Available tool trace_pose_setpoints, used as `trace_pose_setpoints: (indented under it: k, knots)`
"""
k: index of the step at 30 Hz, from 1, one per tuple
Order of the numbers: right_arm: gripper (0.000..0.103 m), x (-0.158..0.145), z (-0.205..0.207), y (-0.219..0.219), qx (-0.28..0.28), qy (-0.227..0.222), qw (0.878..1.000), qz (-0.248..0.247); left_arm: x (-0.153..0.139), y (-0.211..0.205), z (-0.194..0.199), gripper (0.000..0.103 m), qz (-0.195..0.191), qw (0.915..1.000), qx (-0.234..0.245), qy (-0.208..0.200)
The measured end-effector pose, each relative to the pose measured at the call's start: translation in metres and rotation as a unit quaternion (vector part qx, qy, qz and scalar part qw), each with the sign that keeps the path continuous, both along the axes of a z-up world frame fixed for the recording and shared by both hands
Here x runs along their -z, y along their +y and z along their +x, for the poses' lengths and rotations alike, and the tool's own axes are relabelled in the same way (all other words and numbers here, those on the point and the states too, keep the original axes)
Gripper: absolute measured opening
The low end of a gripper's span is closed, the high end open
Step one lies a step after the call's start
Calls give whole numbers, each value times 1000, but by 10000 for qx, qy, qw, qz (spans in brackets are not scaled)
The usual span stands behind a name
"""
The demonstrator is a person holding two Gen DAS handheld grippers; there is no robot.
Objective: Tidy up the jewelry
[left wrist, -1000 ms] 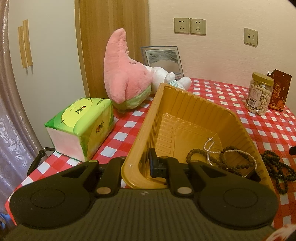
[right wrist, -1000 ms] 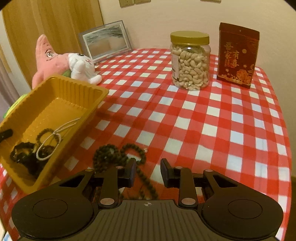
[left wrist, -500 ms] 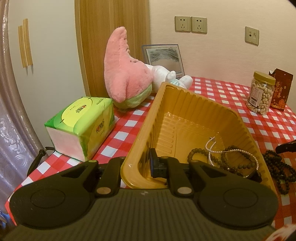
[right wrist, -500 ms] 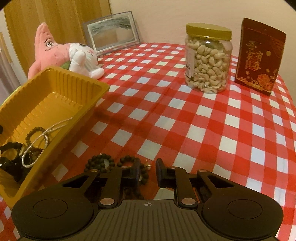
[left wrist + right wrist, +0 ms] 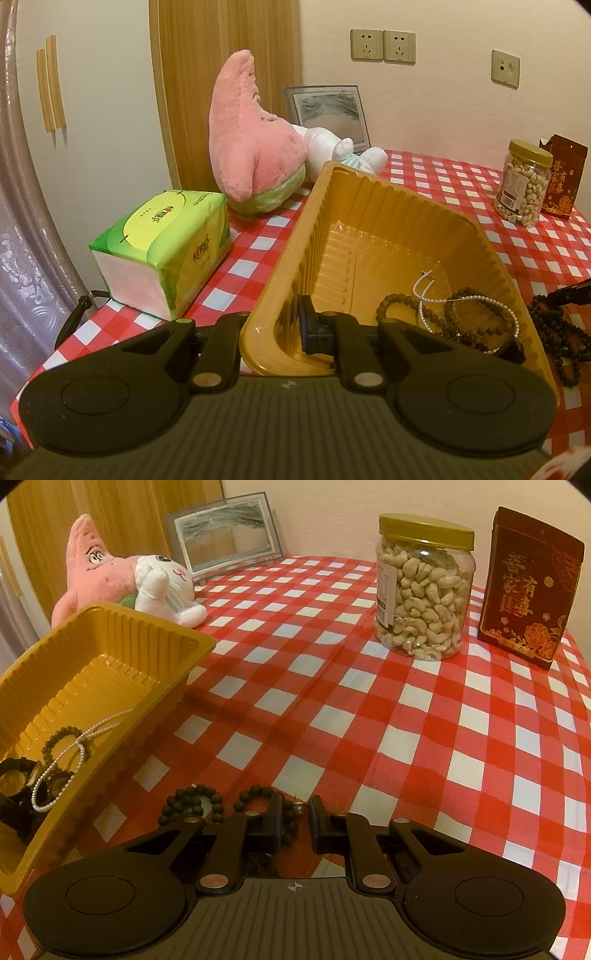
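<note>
The left gripper [image 5: 273,325] is clamped on the near wall of the yellow tray [image 5: 369,206] — one finger outside the wall, one inside, jaws tight on the plastic. The tray sits tilted on the red-and-white checked counter [image 5: 406,738], its far end raised. Inside, at the near end, lie a white pearl strand [image 5: 62,760], a few brown bead bracelets [image 5: 395,306] and something black, maybe a watch [image 5: 18,775] — hard to tell.

The right gripper [image 5: 295,808] points down at the counter just beside the tray's right wall. Its jaws have just been closing and now stand nearly together, a narrow gap left. A dark bead necklace [image 5: 192,801] lies coiled on the cloth right at the fingers; the beads run under and around the left finger, and a small metal bit sits in the gap. Whether the pads actually pinch the strand I cannot tell — the fingers hide it. In the left view the same necklace lies outside the tray, by its right wall.

Further back: a jar of cashews [image 5: 424,590] and a dark red box [image 5: 528,587] side by side, a pink star plush [image 5: 251,140] with a white bunny plush [image 5: 166,587] leaning on it, a picture frame [image 5: 225,539] against the wall, a green tissue pack [image 5: 162,251] left of the tray.
</note>
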State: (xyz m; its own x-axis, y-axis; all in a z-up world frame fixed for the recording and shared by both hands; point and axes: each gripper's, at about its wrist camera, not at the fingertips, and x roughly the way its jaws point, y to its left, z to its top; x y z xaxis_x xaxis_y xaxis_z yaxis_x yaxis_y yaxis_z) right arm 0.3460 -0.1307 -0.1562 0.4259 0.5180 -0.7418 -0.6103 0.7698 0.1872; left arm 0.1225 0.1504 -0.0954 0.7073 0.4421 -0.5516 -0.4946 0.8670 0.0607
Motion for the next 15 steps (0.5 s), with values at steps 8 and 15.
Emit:
trace_pose_setpoints:
  k: [8, 15]
  knots:
    - [0, -5, -3, -1, -89, -227, 9997, -3, 0, 0, 0, 12, -6, 10000, -2, 1]
    - [0, -4, -5, -13, 136, -158, 9997, -91, 0, 0, 0, 12, 4, 10000, 10, 0]
